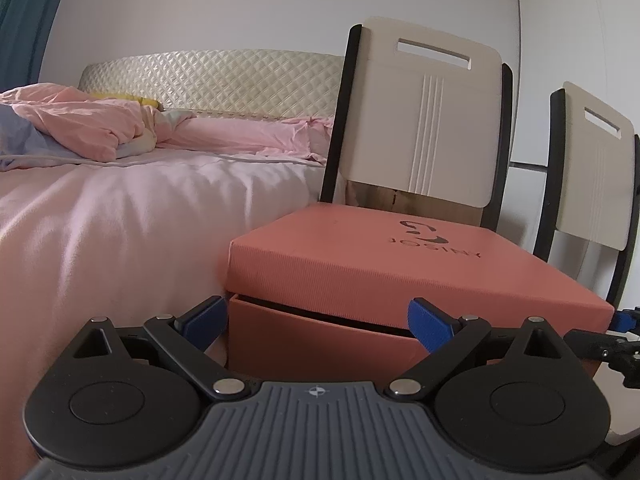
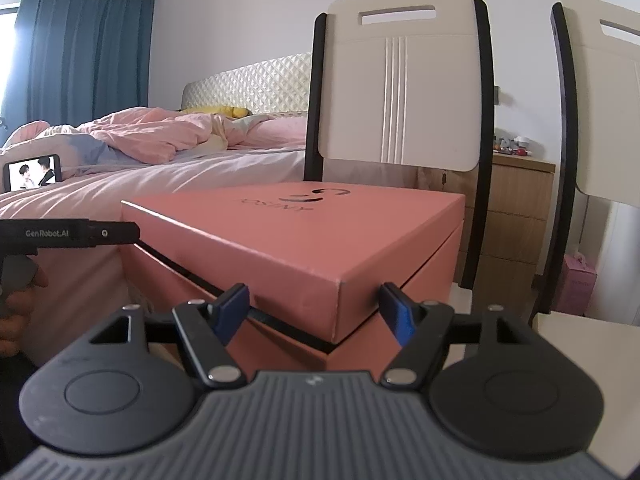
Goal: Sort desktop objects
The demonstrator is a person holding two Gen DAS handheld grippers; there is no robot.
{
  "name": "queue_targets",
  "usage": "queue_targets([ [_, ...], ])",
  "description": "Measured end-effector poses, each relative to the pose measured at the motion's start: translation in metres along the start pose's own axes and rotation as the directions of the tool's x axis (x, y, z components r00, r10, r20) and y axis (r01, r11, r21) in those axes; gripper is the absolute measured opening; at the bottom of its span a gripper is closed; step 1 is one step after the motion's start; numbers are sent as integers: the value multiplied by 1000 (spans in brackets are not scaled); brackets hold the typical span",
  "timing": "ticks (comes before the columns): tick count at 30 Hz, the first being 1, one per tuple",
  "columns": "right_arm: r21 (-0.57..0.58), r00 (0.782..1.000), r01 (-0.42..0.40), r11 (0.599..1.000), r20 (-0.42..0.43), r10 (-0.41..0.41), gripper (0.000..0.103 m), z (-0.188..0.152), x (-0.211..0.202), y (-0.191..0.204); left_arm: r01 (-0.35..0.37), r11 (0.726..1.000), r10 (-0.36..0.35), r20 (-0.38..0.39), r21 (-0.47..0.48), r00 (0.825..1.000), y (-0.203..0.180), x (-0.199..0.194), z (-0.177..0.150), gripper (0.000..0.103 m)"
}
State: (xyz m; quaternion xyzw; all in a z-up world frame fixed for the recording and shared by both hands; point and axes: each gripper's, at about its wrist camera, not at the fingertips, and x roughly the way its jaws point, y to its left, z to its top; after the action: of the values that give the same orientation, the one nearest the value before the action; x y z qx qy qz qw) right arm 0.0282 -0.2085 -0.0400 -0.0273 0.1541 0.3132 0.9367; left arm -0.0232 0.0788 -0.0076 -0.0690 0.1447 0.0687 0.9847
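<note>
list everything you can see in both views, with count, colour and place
gift box: one, salmon pink, lid askew on its base, right in front of both tongs
chairs: two, cream backs with black frames, behind the box
bed: one, pink sheets, rumpled duvet, cream quilted headboard, left
phone: one, screen lit, on the bed
curtain: blue, far left
drawer unit: one, wooden, behind the chairs
left tongs: blue pads, wide apart by the box front
right tongs: blue pads astride the lid corner
hand: holding the left tool

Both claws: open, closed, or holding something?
Left claw: open, at the pink box's corner.
Right claw: open, astride the lid's corner.
</note>
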Motion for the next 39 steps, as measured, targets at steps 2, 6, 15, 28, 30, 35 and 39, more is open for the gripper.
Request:
queue_targets([
  [2,-1,1000,0,1000,-2,0,73,-1,-1,1,-3,1000,3,-4,5,1000,-2,1,0,98],
  [6,-10,1000,0,1000,-7,0,73,-1,-1,3,-5,1000,5,-9,7,1000,-3,2,-1,99],
  [15,-25,1000,7,1000,-22,-8,74,-5,-2,6,9,1000,-8,-24,24,1000,-10,2,-5,99],
  [28,-65,978,120,991,-165,-129,81,-32,13,23,33,999,-33,-27,-7,999,-6,0,-4,99],
  [30,-89,972,132,987,-184,-146,79,-33,13,27,34,999,-35,-29,-15,999,-4,1,-3,99],
  [35,-64,965,116,991,-228,-127,59,-33,8,24,34,999,-35,-31,-29,999,-3,2,-2,99],
  [39,-31,963,120,992,-240,-124,50,-35,1,18,33,999,-34,-32,-27,999,-3,1,-2,99],
])
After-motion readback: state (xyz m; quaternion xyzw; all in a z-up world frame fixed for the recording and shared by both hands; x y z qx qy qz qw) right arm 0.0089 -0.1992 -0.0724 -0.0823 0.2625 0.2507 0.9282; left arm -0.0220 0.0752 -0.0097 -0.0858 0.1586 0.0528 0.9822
